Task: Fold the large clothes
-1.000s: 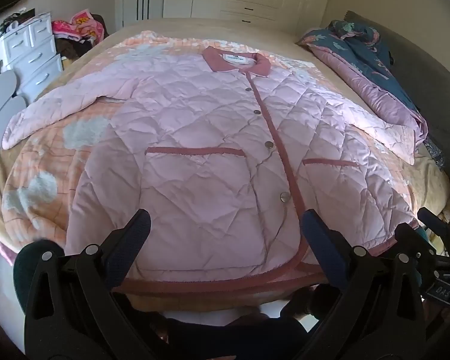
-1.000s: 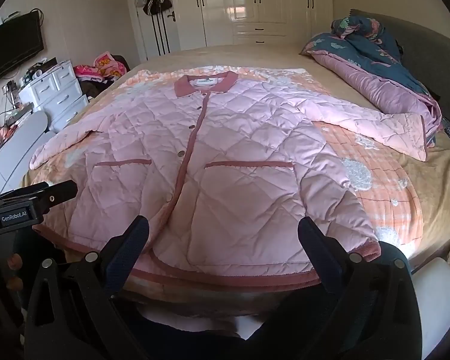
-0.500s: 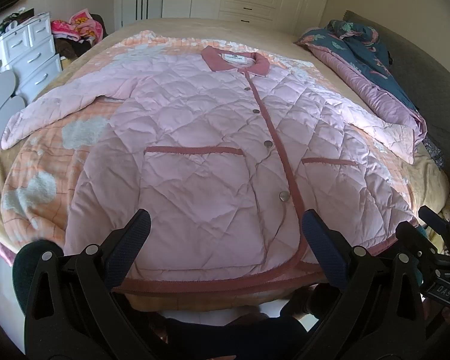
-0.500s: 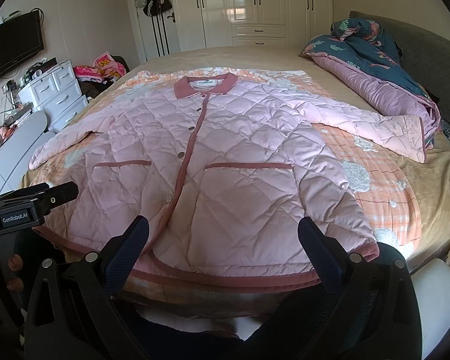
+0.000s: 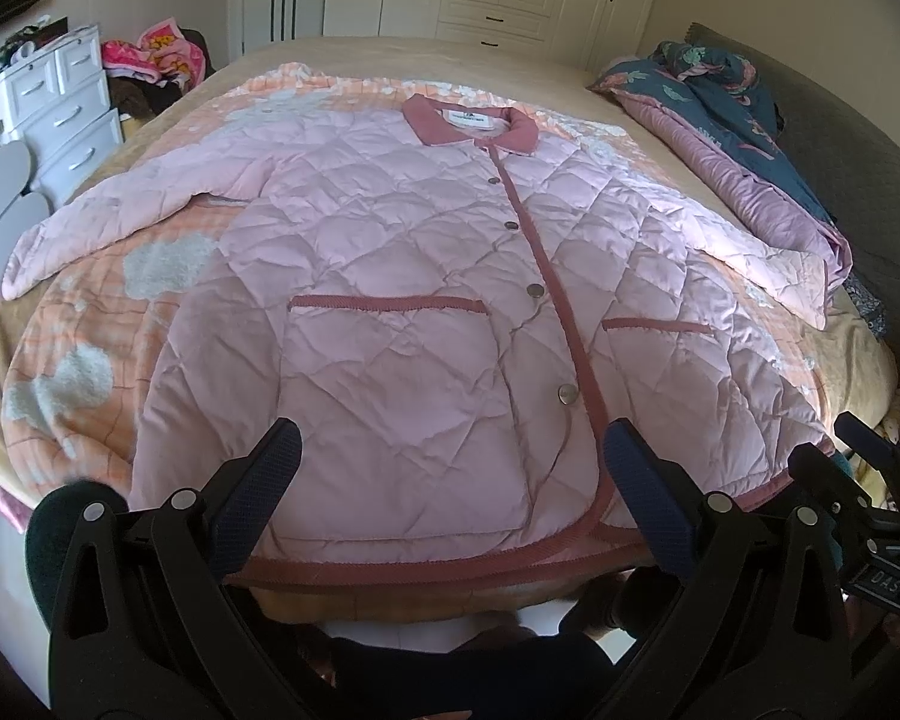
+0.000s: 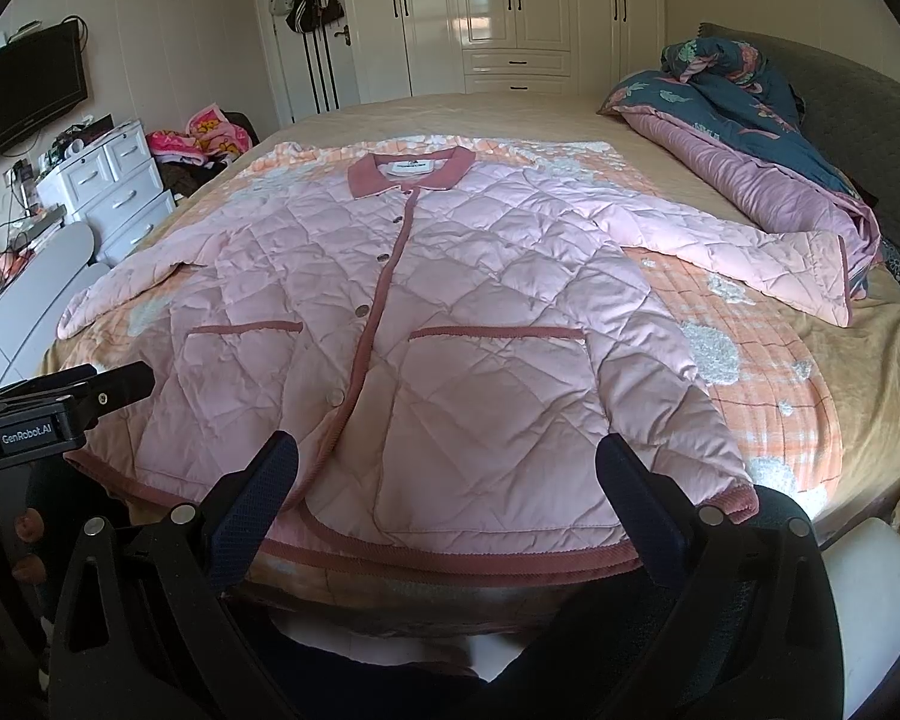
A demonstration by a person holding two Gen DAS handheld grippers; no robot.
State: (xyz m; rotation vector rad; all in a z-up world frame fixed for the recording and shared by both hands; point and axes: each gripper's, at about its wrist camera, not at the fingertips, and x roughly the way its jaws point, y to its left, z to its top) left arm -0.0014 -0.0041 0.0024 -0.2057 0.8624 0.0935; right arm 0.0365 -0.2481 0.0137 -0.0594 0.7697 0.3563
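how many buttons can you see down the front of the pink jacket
5 on the pink jacket, all beside the dark pink placket: top button under the collar, second, third, fourth, and the lowest, seen only from the right wrist. More may be hidden.

The pale pink diamond-quilted jacket (image 5: pixel 426 300) (image 6: pixel 450 324), trimmed in dusty rose at collar, button placket, two pocket openings and hem, lies flat, front up and buttoned, on the bed with both sleeves spread outward and the hem at the near edge.
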